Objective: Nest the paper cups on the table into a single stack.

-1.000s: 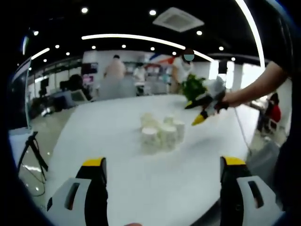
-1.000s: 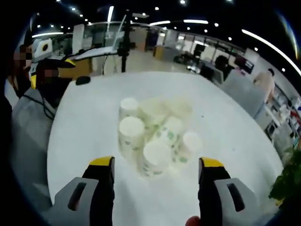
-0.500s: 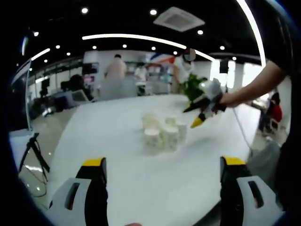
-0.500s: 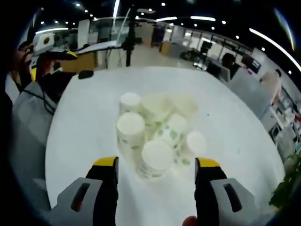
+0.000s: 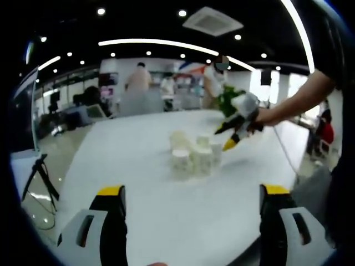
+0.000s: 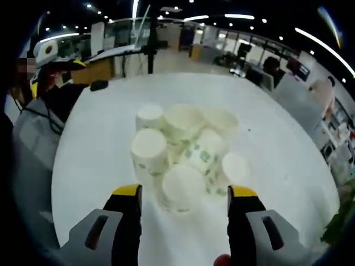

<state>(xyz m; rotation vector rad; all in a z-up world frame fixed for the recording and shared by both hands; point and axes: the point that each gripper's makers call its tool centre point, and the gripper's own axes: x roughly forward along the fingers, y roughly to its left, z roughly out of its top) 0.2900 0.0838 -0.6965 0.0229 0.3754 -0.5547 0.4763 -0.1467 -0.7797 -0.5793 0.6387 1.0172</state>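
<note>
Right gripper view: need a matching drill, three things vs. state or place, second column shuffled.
Things:
1. right gripper
2. nearest cup
3. cream cup in the back row
4. left gripper

States or places:
A. upright, mouth open to the ceiling
B. upside down, between the yellow-tipped fingers, untouched
C. at the far left edge, off the table
D. open, low over the cluster

Pairs: 1-D, 2-B, 3-A, 4-C
</note>
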